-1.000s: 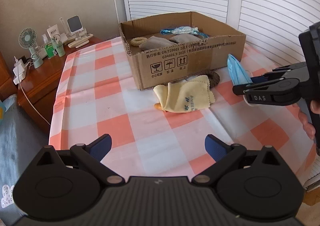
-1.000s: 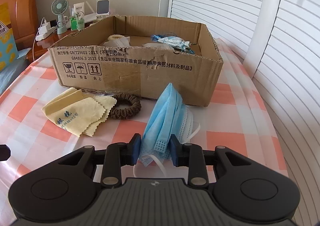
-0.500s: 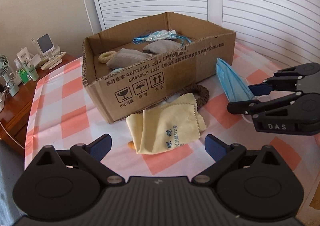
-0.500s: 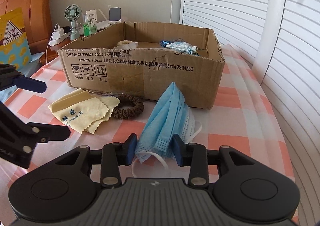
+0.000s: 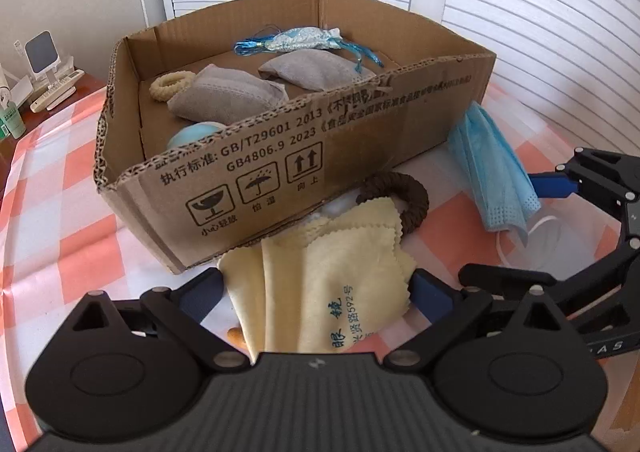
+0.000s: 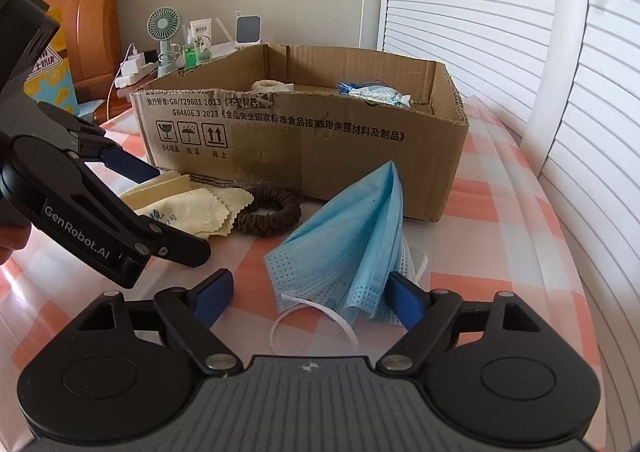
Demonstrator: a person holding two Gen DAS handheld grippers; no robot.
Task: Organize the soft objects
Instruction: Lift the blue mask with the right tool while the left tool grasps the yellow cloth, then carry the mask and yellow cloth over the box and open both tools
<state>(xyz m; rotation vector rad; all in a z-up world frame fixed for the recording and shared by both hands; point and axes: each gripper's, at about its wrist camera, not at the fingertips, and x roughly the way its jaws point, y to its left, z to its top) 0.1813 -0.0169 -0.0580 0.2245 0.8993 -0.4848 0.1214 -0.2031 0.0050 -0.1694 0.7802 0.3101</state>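
Checked tablecloth fills the lower half of both views, pink & white squares. On it, center frame, sits an open cardboard box w/ printed text on the front wall. Inside the box, left-wrist view: two grey pouches, a silvery-blue sachet w/ blue tassel at the back, a cream ring at left, and a pale blue round thing half hidden by the front wall.

Left gripper, bottom of its own view, is spread wide; the yellow cloth lies between its blue pads, flat on the tablecloth, no squeeze visible. Cloth sits just in front of the box.

Right gripper is also wide, pads either side of the blue face mask, which rests loose on the tablecloth, right of center, near the box's front corner; right pad touches or nearly touches its edge.

Brown hair tie lies btw cloth and mask, against the box, cloth overlapping one edge.
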